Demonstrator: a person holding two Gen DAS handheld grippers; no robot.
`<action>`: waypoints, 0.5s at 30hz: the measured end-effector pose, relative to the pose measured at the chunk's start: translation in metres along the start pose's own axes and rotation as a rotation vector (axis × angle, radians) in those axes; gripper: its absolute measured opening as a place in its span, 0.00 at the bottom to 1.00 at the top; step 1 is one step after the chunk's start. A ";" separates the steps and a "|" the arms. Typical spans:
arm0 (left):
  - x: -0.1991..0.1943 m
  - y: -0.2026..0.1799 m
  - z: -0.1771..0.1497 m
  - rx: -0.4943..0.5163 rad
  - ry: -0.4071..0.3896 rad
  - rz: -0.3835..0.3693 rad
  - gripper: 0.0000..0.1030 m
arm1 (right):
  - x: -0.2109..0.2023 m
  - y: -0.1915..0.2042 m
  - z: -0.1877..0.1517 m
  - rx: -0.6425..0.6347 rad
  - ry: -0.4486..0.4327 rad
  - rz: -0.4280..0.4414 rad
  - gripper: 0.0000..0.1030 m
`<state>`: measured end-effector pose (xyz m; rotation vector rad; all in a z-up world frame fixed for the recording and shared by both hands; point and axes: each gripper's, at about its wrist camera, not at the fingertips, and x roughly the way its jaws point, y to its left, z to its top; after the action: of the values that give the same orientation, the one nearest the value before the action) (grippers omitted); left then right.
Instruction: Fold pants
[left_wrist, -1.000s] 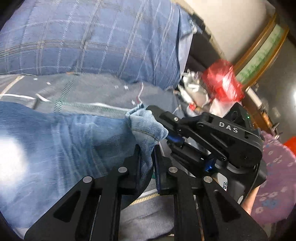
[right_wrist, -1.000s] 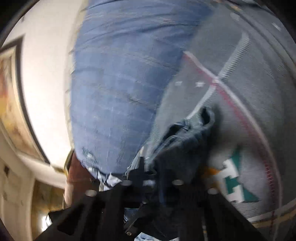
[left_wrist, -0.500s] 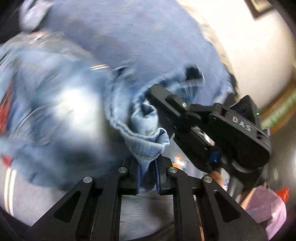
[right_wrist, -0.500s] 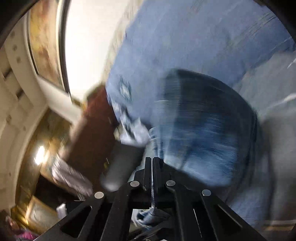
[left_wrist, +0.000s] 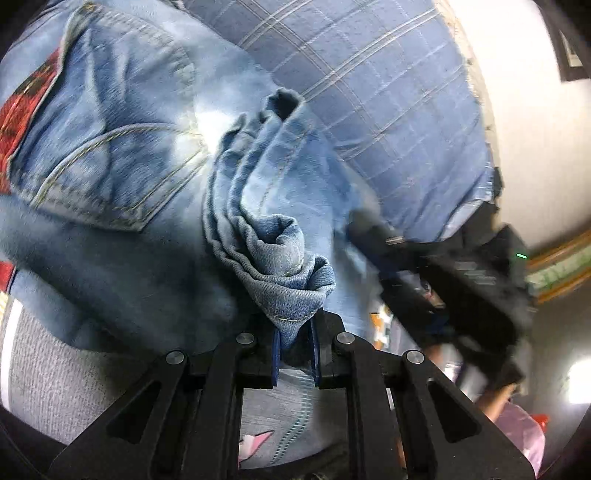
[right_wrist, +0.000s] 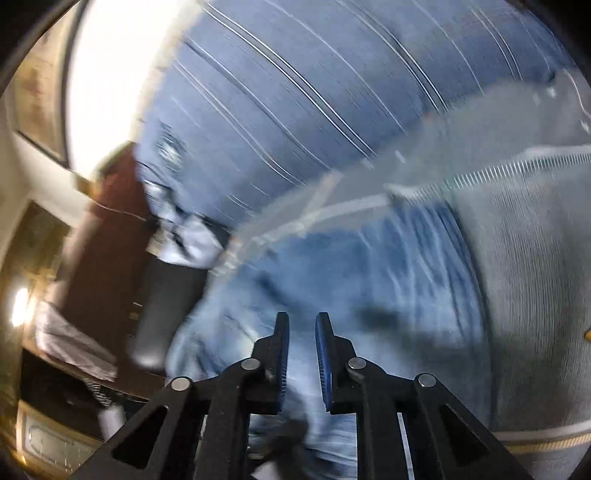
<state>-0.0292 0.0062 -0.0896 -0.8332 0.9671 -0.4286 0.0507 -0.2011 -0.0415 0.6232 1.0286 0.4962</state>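
2 grippers: left gripper (left_wrist: 294, 345) clamps bunched jeans (left_wrist: 122, 155) hem; right gripper (right_wrist: 301, 354) stands parted, empty, over denim beside plaid blanket (right_wrist: 295, 85).

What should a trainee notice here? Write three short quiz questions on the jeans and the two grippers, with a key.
1. True or false: the left gripper is shut on a bunched hem of the jeans.
2. The right gripper is: A) clamping denim B) open, nothing between its pads C) out of view.
3. What plaid thing lies beyond the jeans?

Key: 1 true. 2 B. 3 The blue plaid pillow.
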 end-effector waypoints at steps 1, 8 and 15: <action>-0.003 -0.003 0.003 0.025 -0.011 -0.022 0.11 | 0.006 0.000 -0.002 -0.014 0.015 -0.064 0.13; 0.012 0.007 -0.001 0.024 0.027 0.031 0.11 | 0.006 -0.054 0.009 0.149 0.012 -0.234 0.10; 0.020 0.007 -0.001 0.084 0.056 0.120 0.15 | 0.006 -0.053 0.009 0.104 0.014 -0.282 0.09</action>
<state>-0.0200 -0.0031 -0.1068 -0.6864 1.0388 -0.3881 0.0662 -0.2381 -0.0776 0.5560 1.1396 0.2009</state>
